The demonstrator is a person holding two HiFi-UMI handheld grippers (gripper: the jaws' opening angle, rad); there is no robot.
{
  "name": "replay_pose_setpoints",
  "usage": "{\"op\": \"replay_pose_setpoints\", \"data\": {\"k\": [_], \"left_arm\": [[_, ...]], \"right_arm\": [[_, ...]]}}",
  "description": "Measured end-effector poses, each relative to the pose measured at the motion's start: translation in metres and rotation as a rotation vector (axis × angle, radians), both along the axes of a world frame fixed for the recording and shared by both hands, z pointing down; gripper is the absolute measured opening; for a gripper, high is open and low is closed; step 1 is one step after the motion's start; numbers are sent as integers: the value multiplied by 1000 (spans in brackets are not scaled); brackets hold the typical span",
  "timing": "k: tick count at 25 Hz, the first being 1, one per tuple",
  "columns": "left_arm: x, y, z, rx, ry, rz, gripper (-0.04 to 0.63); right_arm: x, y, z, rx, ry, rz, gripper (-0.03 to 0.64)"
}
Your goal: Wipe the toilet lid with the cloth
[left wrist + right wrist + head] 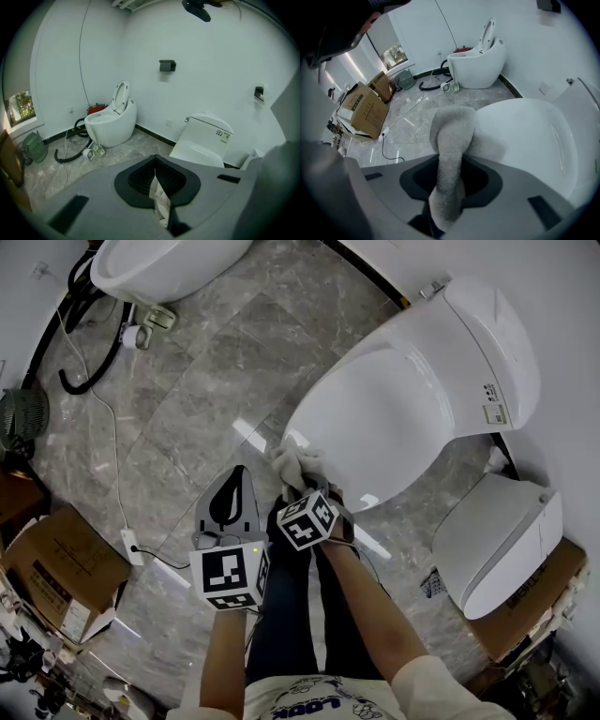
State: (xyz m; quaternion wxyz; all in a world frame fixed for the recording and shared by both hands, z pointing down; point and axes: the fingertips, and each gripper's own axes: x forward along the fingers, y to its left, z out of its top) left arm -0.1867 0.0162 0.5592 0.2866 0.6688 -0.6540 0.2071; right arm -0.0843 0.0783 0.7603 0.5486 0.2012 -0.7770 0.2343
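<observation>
- Grey marble floor [216,381] runs up to white walls; a cardboard box [61,563] sits at the far left, and an oval toilet [159,268] stands at the upper left.
- Left gripper [155,164] hangs over the floor, apart from the toilets, with its jaws pressed together; a white scrap [160,201] shows in the seam.
- Right gripper [309,491] has its jaws clamped on the cloth [298,465].
- Cloth touches the front edge of the closed toilet lid [394,409].
- Another white toilet [502,540] lies at the right.
</observation>
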Motion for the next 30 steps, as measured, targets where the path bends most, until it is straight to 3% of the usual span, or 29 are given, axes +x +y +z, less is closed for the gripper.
{"op": "replay_pose_setpoints", "data": {"k": [6, 30], "left_arm": [[8, -4, -2, 2, 7, 24, 9], [73, -34, -9, 11, 6, 180, 9]], "right_arm": [[16, 25, 0, 12, 14, -76, 117], [139, 25, 1, 14, 33, 199, 117]]}}
